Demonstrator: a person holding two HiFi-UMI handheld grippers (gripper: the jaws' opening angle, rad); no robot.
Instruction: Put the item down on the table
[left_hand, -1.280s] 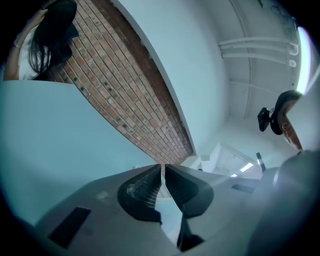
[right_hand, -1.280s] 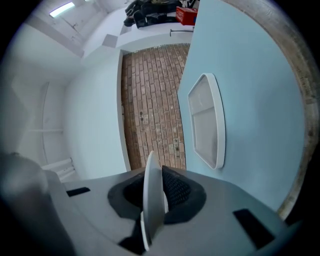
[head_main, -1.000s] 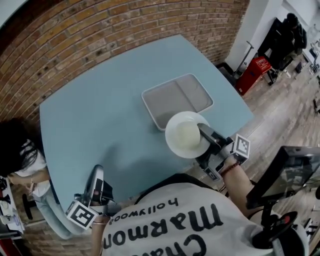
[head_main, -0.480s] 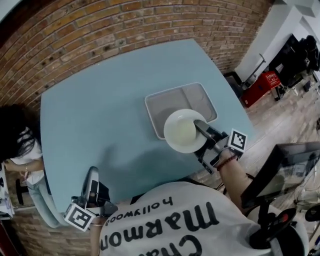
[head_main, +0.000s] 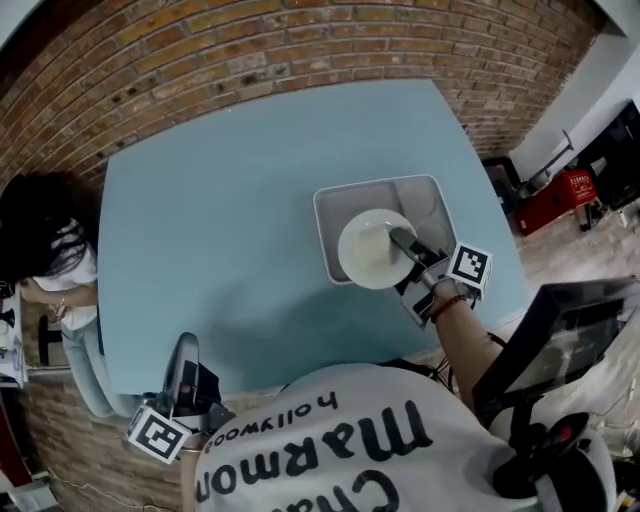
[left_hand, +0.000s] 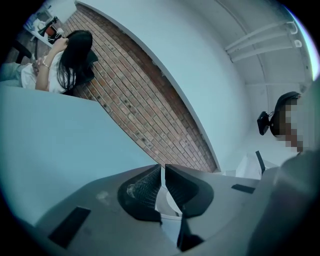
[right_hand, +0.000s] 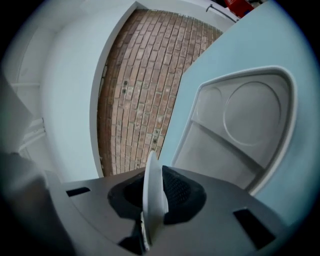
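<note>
White plate (head_main: 370, 250) gripped by its rim above a grey tray (head_main: 400, 192).
Nearest, at 7 o'clock, the left gripper (head_main: 184, 347) sits at the blue table (head_main: 220, 200) edge, fingers all but touching, nothing between them. At 3 o'clock the right gripper (head_main: 405, 242) has its fingers clamped on the plate's rim, over the tray's near half; contact with the tray cannot be told. Brick wall (head_main: 250, 50) lies at 12 o'clock.

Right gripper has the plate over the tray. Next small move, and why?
Probably ease the right gripper straight down: its fingers clamp the white plate by the rim, held over the grey tray, apparently not yet resting on it.
</note>
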